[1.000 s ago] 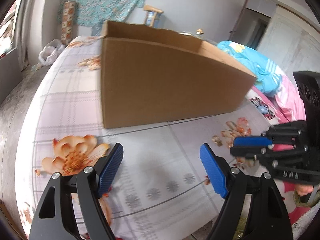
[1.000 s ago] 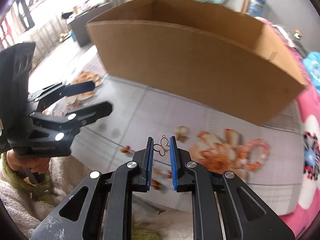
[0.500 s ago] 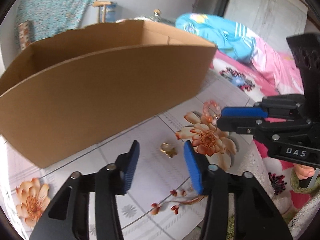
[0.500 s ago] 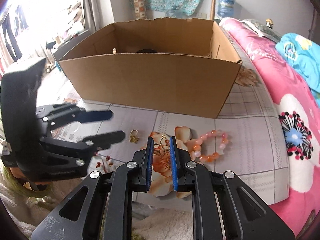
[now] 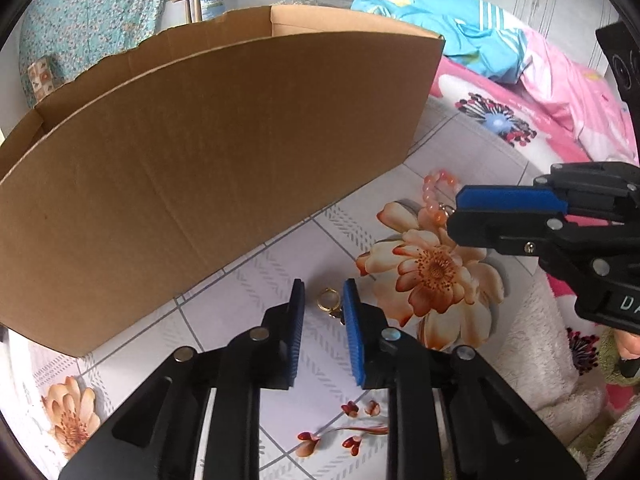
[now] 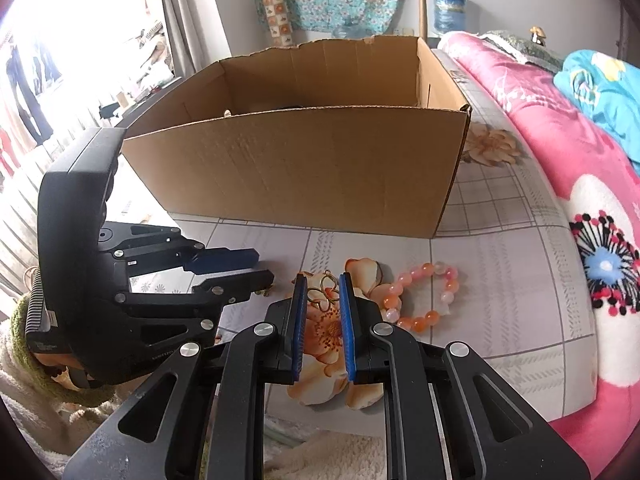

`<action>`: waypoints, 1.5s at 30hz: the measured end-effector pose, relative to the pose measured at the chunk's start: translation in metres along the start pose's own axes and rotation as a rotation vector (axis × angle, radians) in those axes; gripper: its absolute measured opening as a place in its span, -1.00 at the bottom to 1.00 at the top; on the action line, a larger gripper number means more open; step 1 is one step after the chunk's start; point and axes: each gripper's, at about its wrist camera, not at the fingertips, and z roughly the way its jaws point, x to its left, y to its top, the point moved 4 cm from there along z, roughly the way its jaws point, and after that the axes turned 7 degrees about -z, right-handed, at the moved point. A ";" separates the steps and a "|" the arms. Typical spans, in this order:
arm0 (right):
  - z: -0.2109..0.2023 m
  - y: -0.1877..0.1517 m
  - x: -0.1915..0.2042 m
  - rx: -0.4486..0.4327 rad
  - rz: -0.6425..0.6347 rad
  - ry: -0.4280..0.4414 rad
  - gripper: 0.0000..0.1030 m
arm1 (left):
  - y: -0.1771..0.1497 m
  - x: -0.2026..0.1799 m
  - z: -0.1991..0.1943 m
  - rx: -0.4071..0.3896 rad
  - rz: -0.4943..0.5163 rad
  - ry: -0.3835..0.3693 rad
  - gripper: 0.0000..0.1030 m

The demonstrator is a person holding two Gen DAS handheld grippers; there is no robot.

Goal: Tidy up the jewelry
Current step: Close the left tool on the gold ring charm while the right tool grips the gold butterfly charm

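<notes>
A small gold ring (image 5: 329, 302) lies on the flowered sheet in front of the cardboard box (image 5: 200, 180). My left gripper (image 5: 324, 292) straddles it and its jaws are closing; the right pad is at the ring's charm, while a gap remains at the left pad. My right gripper (image 6: 322, 280) is shut on a gold butterfly-shaped pendant (image 6: 322, 292), held above an orange flower print. It also shows at the right of the left wrist view (image 5: 456, 211). A pink bead bracelet (image 6: 424, 296) lies on the sheet just right of it. The left gripper (image 6: 264, 267) appears in the right wrist view too.
The open box (image 6: 304, 168) stands right behind the jewelry, with something dark inside. A pink flowered blanket (image 6: 560, 152) and blue bedding (image 5: 460, 32) lie to the right. A person's hand in a green sleeve (image 6: 24, 320) holds the left gripper. The bed edge is at the left.
My left gripper swung right from the bare sheet by the box's left corner to the gold ring, and its jaws narrowed around it. The right gripper kept its pendant and shifted near the bracelet.
</notes>
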 end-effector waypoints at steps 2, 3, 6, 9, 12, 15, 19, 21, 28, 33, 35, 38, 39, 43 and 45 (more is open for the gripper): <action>-0.001 0.000 0.000 -0.003 0.003 0.004 -0.73 | 0.001 -0.001 0.001 0.010 0.011 0.013 -0.64; 0.000 0.000 -0.001 -0.005 0.003 0.005 -0.73 | 0.001 -0.002 0.001 0.014 0.012 0.015 -0.66; -0.001 -0.002 0.000 -0.007 0.006 0.008 -0.73 | 0.003 -0.006 0.002 0.029 0.019 0.006 -0.81; 0.000 -0.002 -0.002 -0.007 0.008 0.012 -0.73 | 0.003 -0.008 0.003 0.030 0.027 0.011 -0.82; -0.001 -0.001 -0.003 -0.010 0.010 0.012 -0.73 | 0.004 -0.010 0.003 0.026 0.023 0.013 -0.83; -0.002 -0.001 -0.002 -0.015 0.011 0.010 -0.73 | 0.003 -0.011 0.003 0.023 0.024 0.007 -0.83; -0.003 -0.002 -0.002 -0.019 0.010 0.009 -0.73 | 0.001 -0.007 -0.002 0.022 0.013 -0.009 -1.00; -0.004 -0.002 -0.001 -0.023 0.010 0.007 -0.73 | 0.000 -0.004 -0.003 0.019 0.006 -0.009 -1.00; -0.008 -0.003 0.000 -0.033 0.011 0.002 -0.73 | 0.000 0.003 -0.013 -0.003 -0.006 -0.006 -1.00; -0.008 -0.003 0.000 -0.032 0.016 0.006 -0.73 | -0.004 0.003 -0.019 0.010 -0.001 -0.039 -0.96; -0.006 -0.002 0.000 -0.032 0.017 0.010 -0.73 | -0.006 0.002 -0.019 0.022 0.015 -0.032 -0.69; -0.005 -0.001 0.000 -0.031 0.015 0.014 -0.73 | -0.008 0.002 -0.017 0.028 0.049 -0.009 -0.43; -0.004 -0.001 0.000 -0.030 0.014 0.017 -0.73 | -0.007 0.001 -0.016 0.030 0.058 -0.008 -0.43; -0.002 -0.002 -0.001 -0.026 0.016 0.022 -0.73 | -0.007 0.001 -0.008 0.056 0.099 -0.007 -0.43; -0.001 -0.001 -0.001 -0.025 0.019 0.024 -0.73 | -0.008 0.000 -0.006 0.057 0.123 -0.010 -0.46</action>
